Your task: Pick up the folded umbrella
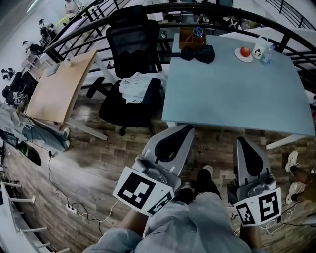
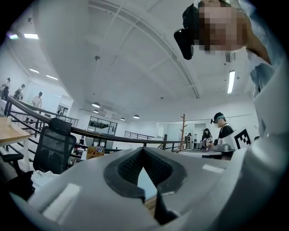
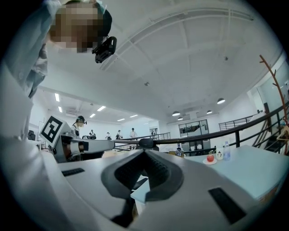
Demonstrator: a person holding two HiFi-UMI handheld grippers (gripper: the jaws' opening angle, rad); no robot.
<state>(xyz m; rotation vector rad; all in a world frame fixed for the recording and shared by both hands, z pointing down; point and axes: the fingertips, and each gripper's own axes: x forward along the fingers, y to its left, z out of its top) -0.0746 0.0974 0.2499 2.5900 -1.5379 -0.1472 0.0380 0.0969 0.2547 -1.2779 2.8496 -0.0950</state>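
The room was an open office floor with a curved black railing (image 1: 148, 11) behind a pale blue table (image 1: 232, 99), and wood planks (image 1: 98, 163) underfoot. I held my left claw (image 1: 185, 130) and my right claw (image 1: 243, 141) out level, side by side at the table's near edge, with both cubes of square markers close to my body. The left tip was at the table's near-left corner and the right one was further along the same edge. Both claws were pressed together with nothing between the pads.

The folded umbrella (image 1: 198, 53) lay at the table's far side, a dark bundle just in front of a wooden box (image 1: 191, 36), well apart from both claws. The tabletop between them and it was bare. To the far right sat a plate (image 1: 243, 57) with a red fruit (image 1: 245, 51), and a mug (image 1: 259, 48) just beside it. Left of the table stood a black office chair (image 1: 133, 44) draped with clothes, and beyond it a wooden desk (image 1: 59, 89).
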